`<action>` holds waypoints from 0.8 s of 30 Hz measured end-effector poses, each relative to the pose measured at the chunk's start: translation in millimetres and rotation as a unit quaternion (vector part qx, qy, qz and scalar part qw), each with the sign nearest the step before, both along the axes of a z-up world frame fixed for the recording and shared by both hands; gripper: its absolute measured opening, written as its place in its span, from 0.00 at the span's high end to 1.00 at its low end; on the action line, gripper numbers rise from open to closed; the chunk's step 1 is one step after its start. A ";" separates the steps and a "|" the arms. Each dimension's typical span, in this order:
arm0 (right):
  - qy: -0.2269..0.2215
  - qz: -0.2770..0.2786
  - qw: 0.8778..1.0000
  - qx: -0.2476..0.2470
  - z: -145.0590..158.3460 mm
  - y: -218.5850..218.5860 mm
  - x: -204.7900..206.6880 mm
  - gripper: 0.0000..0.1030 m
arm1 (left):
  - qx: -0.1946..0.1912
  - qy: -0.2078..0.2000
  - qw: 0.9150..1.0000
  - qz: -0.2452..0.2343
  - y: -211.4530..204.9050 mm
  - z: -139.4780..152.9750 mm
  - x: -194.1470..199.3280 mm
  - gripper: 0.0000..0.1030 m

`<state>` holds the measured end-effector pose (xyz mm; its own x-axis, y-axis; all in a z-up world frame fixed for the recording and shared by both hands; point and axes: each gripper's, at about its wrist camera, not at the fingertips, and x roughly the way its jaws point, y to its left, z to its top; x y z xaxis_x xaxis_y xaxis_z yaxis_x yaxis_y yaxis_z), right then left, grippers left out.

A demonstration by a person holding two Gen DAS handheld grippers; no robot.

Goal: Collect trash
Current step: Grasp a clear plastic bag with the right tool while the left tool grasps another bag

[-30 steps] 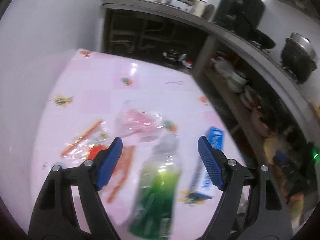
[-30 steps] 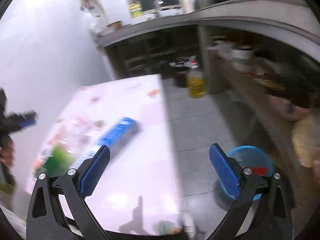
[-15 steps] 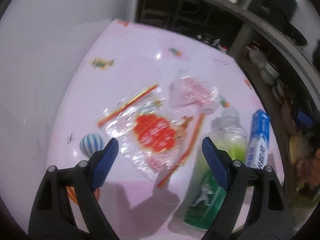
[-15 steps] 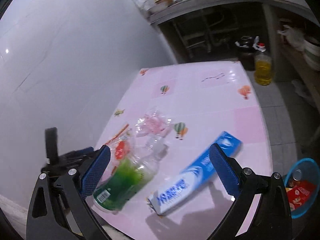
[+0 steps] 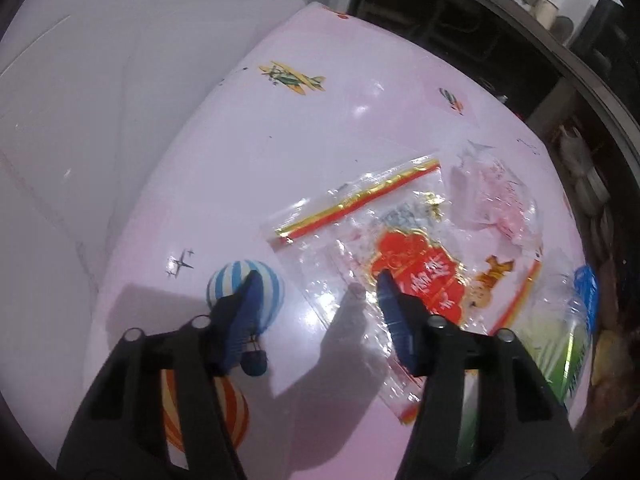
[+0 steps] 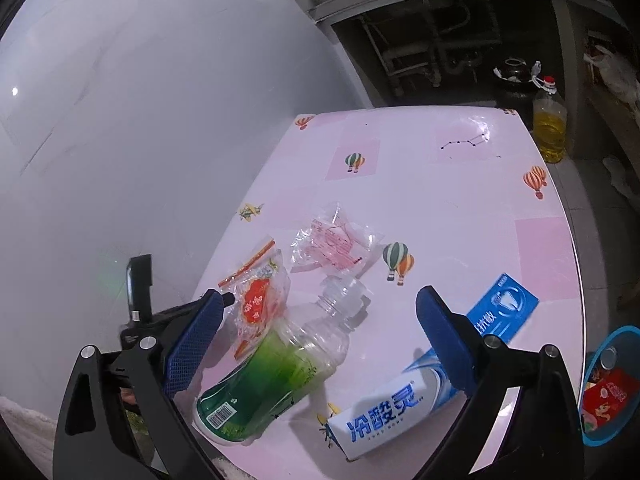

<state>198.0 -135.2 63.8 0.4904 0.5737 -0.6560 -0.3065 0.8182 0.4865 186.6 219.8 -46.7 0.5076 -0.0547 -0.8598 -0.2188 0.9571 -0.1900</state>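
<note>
My left gripper (image 5: 316, 300) was low over the pink worktop (image 5: 280, 152), tilted steeply down, its jaws about half wide and closing. Between them lay the near edge of a clear wrapper (image 5: 400, 248) with a red and gold label. The right finger sat over the wrapper; the left finger was over bare worktop, on a printed balloon. The pads were not yet pressing on the film, so nothing was held.

My right gripper (image 6: 316, 336) hung wide and empty above the front of the worktop. Below it lay a bottle (image 6: 272, 376) on its side, green at the base, clear at the neck and without a cap. Just beside it on the right lay a blue and white box (image 6: 432, 372), also flat.

Beyond the wrapper sat a second, crumpled clear bag (image 6: 332, 244) with pink print, touching or nearly touching it. Past the right edge of the worktop, down on the floor, stood a blue bin (image 6: 592, 360) with red packaging already inside.

I judged the step in hand to be the pickup of the wrapper, with four items left on the worktop. The next move called for the jaws to pinch the thin film against the surface so that it bunched between the pads rather than sliding away, then a lift and a carry across to the bin.
</note>
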 end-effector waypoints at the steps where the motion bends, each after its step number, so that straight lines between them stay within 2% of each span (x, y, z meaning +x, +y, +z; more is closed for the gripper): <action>1: 0.000 0.002 1.000 -0.002 -0.2 1.1 1.2 0.09 | 0.009 -0.002 1.000 0.000 -0.5 -0.4 0.5 0.52; 4: -0.001 0.009 1.000 -0.011 0.0 6.7 6.8 0.10 | 0.025 -0.008 1.000 0.003 -2.2 -0.9 0.2 0.63; 7: -0.001 0.020 1.000 -0.019 -1.6 13.2 17.5 0.11 | 0.038 -0.014 0.999 0.000 -4.9 -1.8 -0.5 0.77; 9: 0.003 0.029 0.999 -0.024 -4.1 19.1 27.6 0.13 | 0.038 -0.018 0.999 -0.002 -5.5 -3.0 -0.3 0.90; 12: 0.009 0.043 0.999 -0.032 -7.1 27.3 43.4 0.14 | 0.028 -0.023 0.999 0.000 -3.6 -3.9 -1.7 1.00; 19: 0.015 0.108 0.990 -0.089 -18.6 69.8 87.4 0.14 | 0.003 -0.055 0.998 0.021 5.8 7.8 -10.7 1.00; 24: 0.013 0.162 0.973 -0.166 -38.3 106.3 110.4 0.14 | -0.010 -0.095 0.995 0.038 14.4 31.8 -20.0 1.00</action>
<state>308.4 -28.9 25.4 0.3001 0.4500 -0.8411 -0.5654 0.7940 0.2231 166.6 234.2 -14.9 0.6649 -0.0267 -0.7464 -0.2480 0.9348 -0.2544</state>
